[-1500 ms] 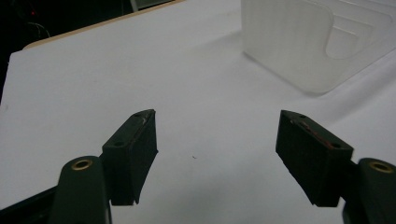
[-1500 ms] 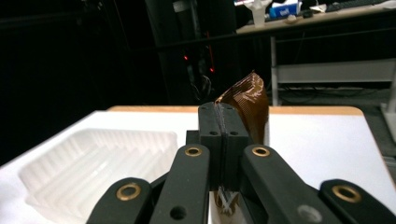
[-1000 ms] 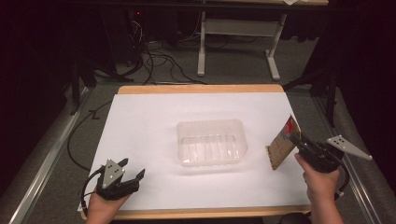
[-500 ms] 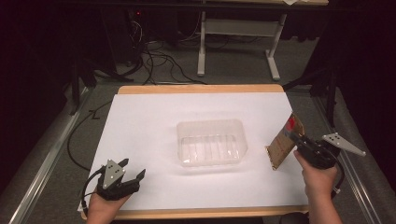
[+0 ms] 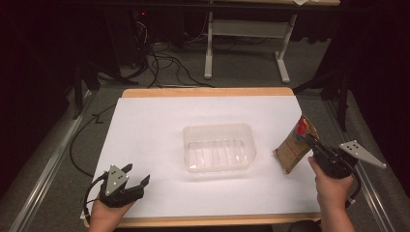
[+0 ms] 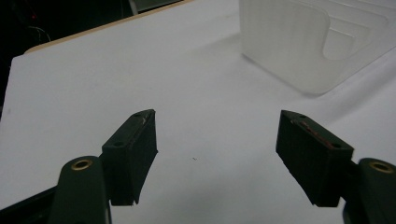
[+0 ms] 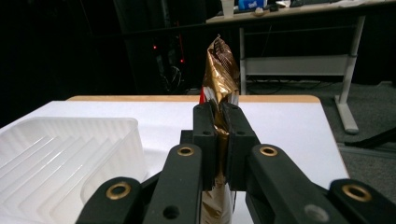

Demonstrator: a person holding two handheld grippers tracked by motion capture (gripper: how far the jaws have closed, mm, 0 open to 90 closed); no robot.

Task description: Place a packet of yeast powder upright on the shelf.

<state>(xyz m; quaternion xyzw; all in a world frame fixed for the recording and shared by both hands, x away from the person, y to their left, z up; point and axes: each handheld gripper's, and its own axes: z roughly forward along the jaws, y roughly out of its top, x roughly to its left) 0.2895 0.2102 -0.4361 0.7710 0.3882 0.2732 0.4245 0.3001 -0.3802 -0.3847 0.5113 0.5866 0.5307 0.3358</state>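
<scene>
A gold-brown snack packet (image 5: 295, 145) with a red mark near its top stands at the right side of the white table cover. My right gripper (image 5: 312, 142) has just been closing and is now shut on the snack packet (image 7: 220, 70), whose crinkled top sticks up past the pads. A clear plastic tray (image 5: 218, 147) sits in the middle of the table, left of the packet. My left gripper (image 5: 135, 175) rests open near the front left corner with nothing between its fingers (image 6: 135, 144).
The clear tray (image 6: 299, 42) lies ahead and to the right of the left gripper. The white cover (image 5: 159, 125) ends at wooden table edges. Cables, a desk frame (image 5: 246, 34) and dark floor lie beyond the far edge.
The right gripper's jaws have closed onto the packet, and the hand has shifted slightly. The left gripper has stayed put.
</scene>
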